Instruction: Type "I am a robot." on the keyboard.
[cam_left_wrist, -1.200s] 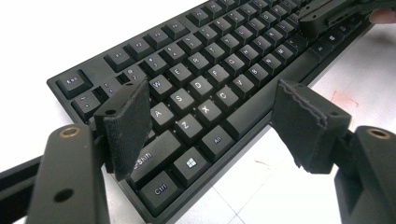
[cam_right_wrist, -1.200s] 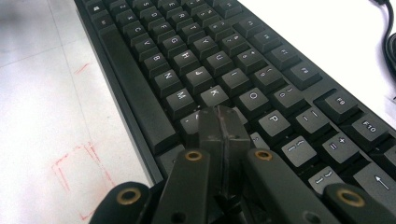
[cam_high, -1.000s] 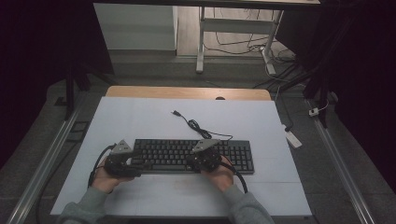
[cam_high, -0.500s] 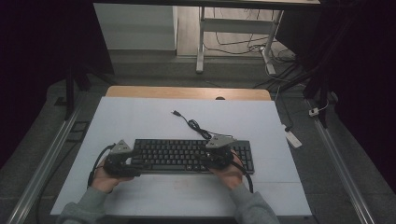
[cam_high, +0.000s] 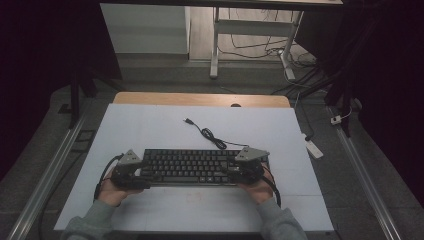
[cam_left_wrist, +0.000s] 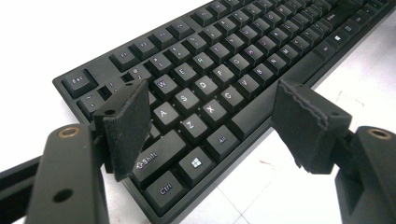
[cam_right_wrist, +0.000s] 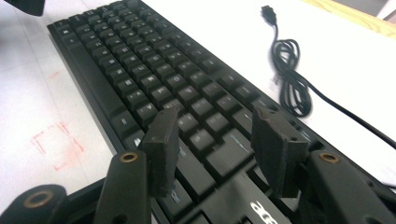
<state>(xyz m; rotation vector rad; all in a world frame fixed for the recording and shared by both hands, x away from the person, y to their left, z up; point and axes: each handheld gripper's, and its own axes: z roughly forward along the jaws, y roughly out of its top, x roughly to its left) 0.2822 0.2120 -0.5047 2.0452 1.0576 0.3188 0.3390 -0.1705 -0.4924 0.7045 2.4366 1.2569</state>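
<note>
On the white table (cam_high: 150, 125), toward its near edge, lies the black keyboard (cam_high: 192, 167), long side running left to right, keys up, flat

Left gripper (cam_high: 131, 172) sits at the keyboard's left end, held in the person's left hand (cam_high: 114, 192). Left gripper view: jaws spread wide, nothing between them but the keyboard's lower left corner below; one pad hangs over the Shift and A keys, the other off the front edge above bare table. Pads not seen pressing on anything

Right gripper (cam_high: 248, 167) sits at the keyboard's right end, right hand (cam_high: 260, 189) behind it. Right gripper view: jaws parted, both pads above the keys near that end, a gap of several keys between them, nothing clamped. Whether the pads touch the keycaps I cannot tell

Cable (cam_high: 207, 134) leaves the keyboard's far edge right of middle, bunches in a small coil just beyond it, then runs to a plug (cam_high: 188, 120) lying loose farther out, toward the table's middle. Right gripper view shows the same coil (cam_right_wrist: 292, 77) beside the keyboard's far edge

Faint red marks (cam_right_wrist: 58, 140) on the table just off the keyboard's front edge

Beyond the keyboard, wooden strip (cam_high: 200, 99) along the table's far edge; past it a grey floor with loose wires and a white frame leg (cam_high: 215, 45)
</note>
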